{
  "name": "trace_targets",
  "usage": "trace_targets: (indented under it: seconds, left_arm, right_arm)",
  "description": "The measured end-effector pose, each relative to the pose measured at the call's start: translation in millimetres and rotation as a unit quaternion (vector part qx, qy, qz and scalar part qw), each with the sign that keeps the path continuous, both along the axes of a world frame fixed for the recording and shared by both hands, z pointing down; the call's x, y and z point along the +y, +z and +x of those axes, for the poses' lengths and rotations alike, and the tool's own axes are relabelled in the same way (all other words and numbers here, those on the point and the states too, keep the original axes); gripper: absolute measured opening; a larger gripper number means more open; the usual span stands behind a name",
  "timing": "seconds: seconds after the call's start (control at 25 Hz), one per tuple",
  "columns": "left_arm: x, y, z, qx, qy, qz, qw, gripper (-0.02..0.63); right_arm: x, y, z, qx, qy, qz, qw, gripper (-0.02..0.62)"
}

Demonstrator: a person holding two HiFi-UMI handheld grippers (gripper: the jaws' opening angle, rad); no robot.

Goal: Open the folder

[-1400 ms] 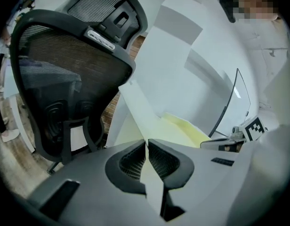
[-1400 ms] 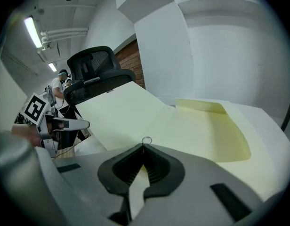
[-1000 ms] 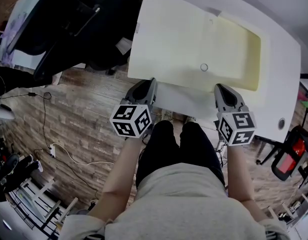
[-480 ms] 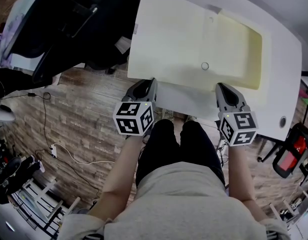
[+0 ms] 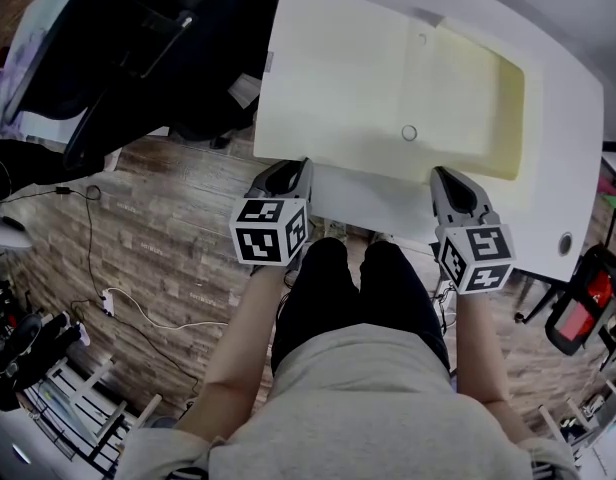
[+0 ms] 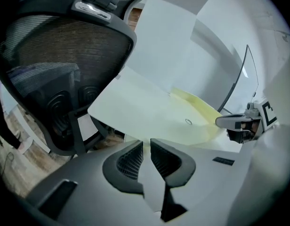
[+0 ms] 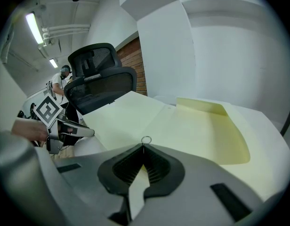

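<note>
A pale yellow folder (image 5: pixel 388 78) lies spread open on the white table (image 5: pixel 566 118), its left flap hanging over the table's left edge. A small metal ring (image 5: pixel 409 133) sits near its fold. My left gripper (image 5: pixel 288 171) is at the near edge of the left flap (image 6: pixel 149 117). Its jaws have just been opening and stand a narrow gap apart, with the flap's edge at their mouth and no pad pressing on it. My right gripper (image 5: pixel 448 176) rests at the folder's near edge, right of the ring (image 7: pixel 146 140), its tips (image 7: pixel 142 147) together. Whether they pinch paper is hidden.
A black mesh office chair (image 5: pixel 158 48) stands close to the table's left side, partly under the overhanging flap (image 6: pixel 65 55). The person's legs are below the near table edge. Wooden floor with cables lies to the left. A person stands in the background of the right gripper view.
The left gripper has tilted a little, its marker cube shifting slightly right and up in the head view. The folder and the right gripper have stayed put.
</note>
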State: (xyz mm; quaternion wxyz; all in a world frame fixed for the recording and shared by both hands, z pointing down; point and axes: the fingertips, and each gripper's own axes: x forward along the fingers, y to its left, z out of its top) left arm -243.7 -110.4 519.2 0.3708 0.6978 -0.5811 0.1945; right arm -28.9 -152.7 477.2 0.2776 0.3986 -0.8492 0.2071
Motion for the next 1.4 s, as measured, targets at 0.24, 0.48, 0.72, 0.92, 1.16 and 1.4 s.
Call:
trace_targets:
  seconds: [0.24, 0.48, 0.72, 0.92, 1.16, 1.4]
  left_arm:
    - [-1.2, 5.1, -2.1, 0.0, 0.005, -0.018, 0.9998, 0.063]
    - [-1.1, 5.1, -2.9, 0.008, 0.004, -0.022, 0.9997, 0.067]
    - [-5.4, -1.1, -3.3, 0.012, 0.014, -0.005, 0.9998, 0.077]
    - [-9.9, -9.7, -3.3, 0.012, 0.025, 0.01, 0.9996, 0.078]
    - [-11.4, -21.3, -1.7, 0.016, 0.042, 0.037, 0.9983, 0.078]
    - [-14.0, -34.4, 3.6, 0.017, 0.065, 0.064, 0.9957, 0.077]
  right_arm:
    - [-0.6, 0.6, -1.6, 0.0, -0.001, 0.0, 1.0, 0.021]
    - [-0.2, -0.6, -2.0, -0.001, 0.0, 0.002, 1.0, 0.021]
    - [0.3, -0.4, -1.6, -0.014, 0.006, 0.003, 1.0, 0.021]
    - [1.6, -0.4, -2.8, -0.015, 0.011, 0.008, 1.0, 0.023]
    - [1.0, -2.2, -4.1, -0.014, 0.022, 0.015, 1.0, 0.023]
    - [0.5, -3.7, -2.7, -0.008, 0.044, 0.022, 0.999, 0.024]
